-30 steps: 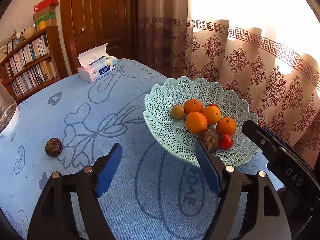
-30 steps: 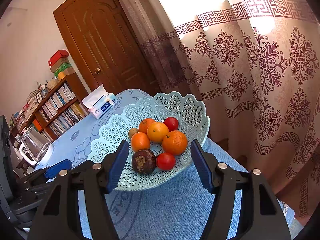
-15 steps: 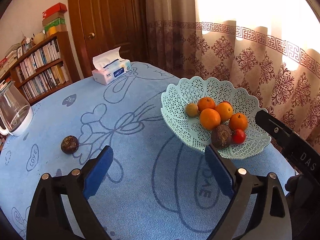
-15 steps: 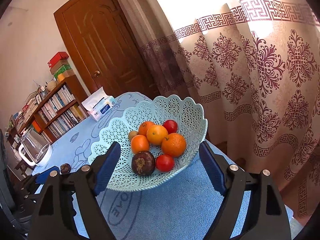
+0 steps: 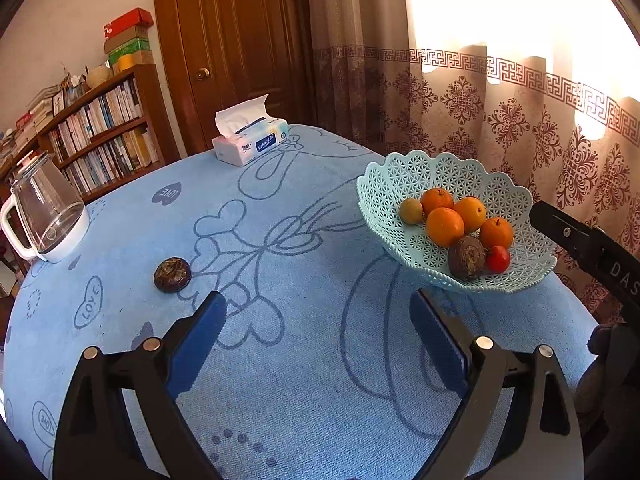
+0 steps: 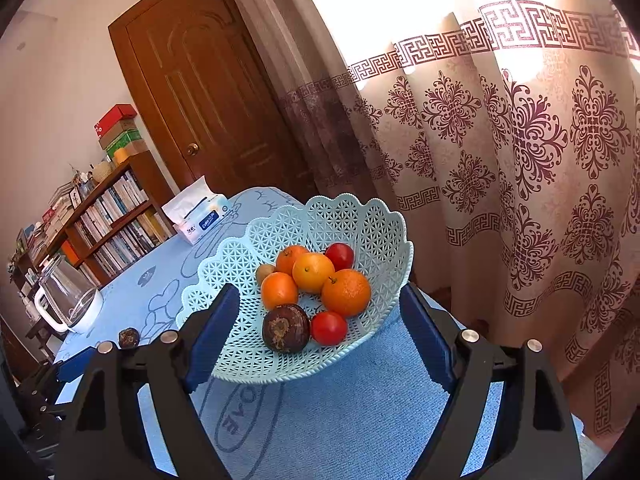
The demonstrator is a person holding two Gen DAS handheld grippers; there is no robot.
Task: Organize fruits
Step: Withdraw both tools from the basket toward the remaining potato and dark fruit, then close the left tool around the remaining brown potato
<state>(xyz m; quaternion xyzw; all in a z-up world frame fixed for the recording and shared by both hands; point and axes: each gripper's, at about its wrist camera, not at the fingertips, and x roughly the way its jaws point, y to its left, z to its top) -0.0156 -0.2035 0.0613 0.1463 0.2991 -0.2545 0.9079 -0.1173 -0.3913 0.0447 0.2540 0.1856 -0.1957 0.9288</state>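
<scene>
A pale green lattice basket [image 5: 400, 168] [image 6: 348, 208] stands on the blue tablecloth near the curtain. It holds several oranges [image 5: 445, 226] [image 6: 346, 292], a small red fruit [image 5: 497, 259] [image 6: 329, 328], a small brownish fruit [image 5: 411, 211] and a dark round fruit [image 5: 466, 258] [image 6: 286, 328]. Another dark round fruit [image 5: 173, 275] [image 6: 128, 337] lies alone on the cloth, left of the basket. My left gripper [image 5: 316, 300] hangs open over bare cloth between that fruit and the basket. My right gripper [image 6: 318, 292] is open in front of the basket, holding nothing.
A tissue box [image 5: 252, 144] sits at the table's far edge, and a glass kettle [image 5: 44, 216] at the left edge. Behind the table are a bookshelf [image 5: 100, 140] and a wooden door [image 5: 240, 40]. Patterned curtains [image 6: 520, 160] hang close behind the basket.
Both grippers' jaws have spread wider. The left gripper has drawn back and swung left, so the basket sits further right in its view. The right gripper has held its place.
</scene>
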